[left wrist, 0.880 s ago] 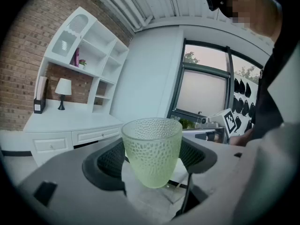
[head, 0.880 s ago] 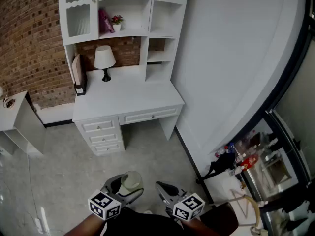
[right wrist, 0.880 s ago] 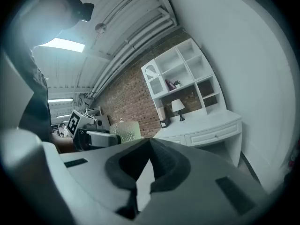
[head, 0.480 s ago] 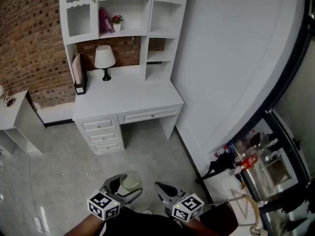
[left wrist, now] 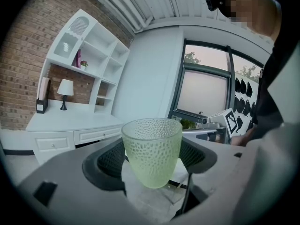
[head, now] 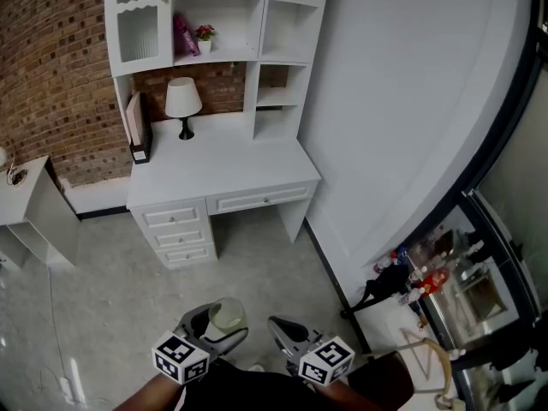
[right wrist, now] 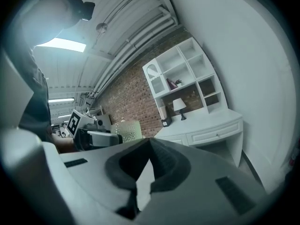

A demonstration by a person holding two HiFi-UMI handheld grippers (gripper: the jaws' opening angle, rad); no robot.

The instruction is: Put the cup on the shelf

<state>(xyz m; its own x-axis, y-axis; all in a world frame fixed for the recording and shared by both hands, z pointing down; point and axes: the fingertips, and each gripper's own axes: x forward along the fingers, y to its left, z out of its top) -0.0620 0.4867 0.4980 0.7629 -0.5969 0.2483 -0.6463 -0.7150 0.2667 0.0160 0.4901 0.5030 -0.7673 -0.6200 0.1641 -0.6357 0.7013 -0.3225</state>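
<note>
Cup [left wrist: 152, 151] is a pale green dimpled glass one, and we've got it upright between the jaws of the left gripper [head: 216, 325]. They're spread wide with the dark pads pressed on either side of it, so it's properly gripped and up in the air over the grey floor [head: 111, 289]. The right gripper [right wrist: 149, 146] is just beside it, jaws closed tip to tip with nothing in them. Both point roughly level, tipped a touch down. Ahead of us, well apart from the cup, is the white desk [head: 218, 169] against the brick wall [head: 51, 75], with the white shelf unit [head: 282, 32] standing along the desk top's back edge. A table lamp [head: 181, 103] with a white shade sits near the back left corner of the desk top. Next to it, at the left edge, is a dark file holder [head: 137, 134]. A small potted flower [head: 204, 36] is on one of the upper shelves, left of the middle.
</note>
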